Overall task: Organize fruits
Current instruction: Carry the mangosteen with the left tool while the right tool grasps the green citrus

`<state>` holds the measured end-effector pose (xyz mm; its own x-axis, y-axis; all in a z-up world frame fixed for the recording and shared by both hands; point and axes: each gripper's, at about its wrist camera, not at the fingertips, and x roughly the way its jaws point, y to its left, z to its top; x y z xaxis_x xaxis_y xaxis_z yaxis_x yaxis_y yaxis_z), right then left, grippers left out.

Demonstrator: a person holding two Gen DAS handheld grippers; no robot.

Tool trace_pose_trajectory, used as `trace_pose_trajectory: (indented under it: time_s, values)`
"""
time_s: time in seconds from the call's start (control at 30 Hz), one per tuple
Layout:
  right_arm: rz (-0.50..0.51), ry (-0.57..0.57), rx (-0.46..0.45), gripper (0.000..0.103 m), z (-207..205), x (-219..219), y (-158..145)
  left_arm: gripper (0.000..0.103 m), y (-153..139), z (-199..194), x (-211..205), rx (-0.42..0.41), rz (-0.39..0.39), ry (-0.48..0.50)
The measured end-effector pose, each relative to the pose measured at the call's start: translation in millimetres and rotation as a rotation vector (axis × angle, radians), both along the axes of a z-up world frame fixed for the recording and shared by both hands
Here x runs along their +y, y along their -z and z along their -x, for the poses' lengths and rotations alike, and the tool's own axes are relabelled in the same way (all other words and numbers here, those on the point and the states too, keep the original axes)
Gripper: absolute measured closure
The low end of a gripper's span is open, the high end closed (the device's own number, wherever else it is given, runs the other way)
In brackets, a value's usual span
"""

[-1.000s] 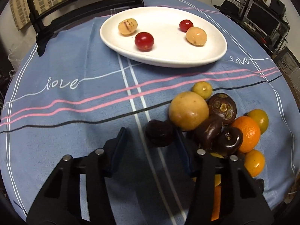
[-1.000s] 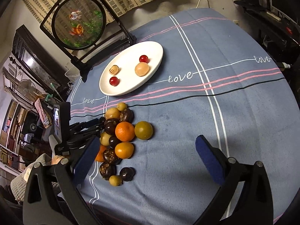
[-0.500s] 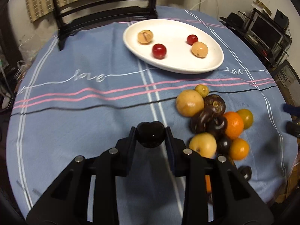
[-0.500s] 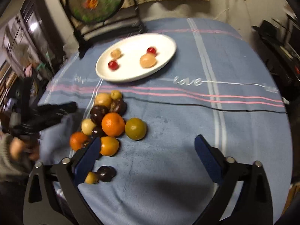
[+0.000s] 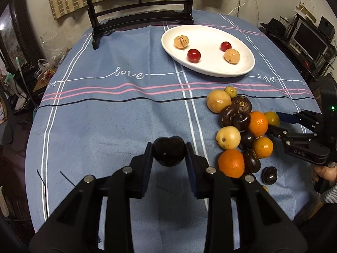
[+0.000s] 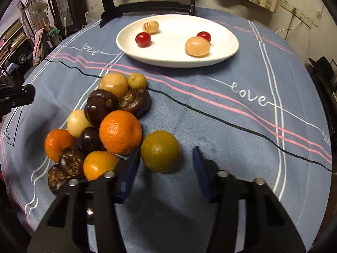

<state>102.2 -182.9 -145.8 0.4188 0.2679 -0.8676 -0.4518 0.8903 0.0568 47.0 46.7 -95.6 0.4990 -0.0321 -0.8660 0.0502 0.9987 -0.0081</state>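
A: Left wrist view: the left gripper (image 5: 169, 155) is clamped on a dark round fruit (image 5: 169, 150), lifted clear of the blue striped cloth (image 5: 105, 126) on the bench. Where is the rest of the fruit?

B: To that gripper's right and slightly ahead lies the pile (image 5: 242, 130) of oranges, pale yellow fruits and dark brown ones, touching one another. Well ahead, past the pink stripes, sits the white plate (image 5: 210, 67) with two red fruits and two pale tan ones spaced apart on it.

A: And the right gripper (image 6: 166, 164)?

B: Right wrist view: its jaws are closing, at a middling gap, with a greenish-yellow citrus (image 6: 160, 151) between them. The left pad is just beside the fruit; the right pad stands apart from it, so no grip yet. A large orange (image 6: 120, 132) sits just left of the citrus, touching the rest of the pile.

A: Anything else of note?

B: Beyond the plate, at the bench's far edge, stands a dark wooden frame (image 5: 143, 14) carrying a round panel
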Motion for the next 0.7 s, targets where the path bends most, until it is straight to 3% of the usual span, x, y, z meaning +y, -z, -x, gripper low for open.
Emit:
trace_pose_trajectory:
  time_s: [0.07,0.27,0.7]
  values:
    - [0.015,-0.012,-0.007,0.064,-2.4,3.2,1.2,0.072,-0.9,1.6,-0.7,-0.003,-0.007,-0.004]
    - [0.026,-0.027,-0.014,0.064,-5.2,7.7,1.5,0.072,-2.0,4.1,-0.7,-0.006,-0.008,-0.017]
    - [-0.053,0.078,0.019,0.064,11.9,-31.8,-12.9,0.072,5.8,-17.9,-9.9,0.003,0.029,0.012]
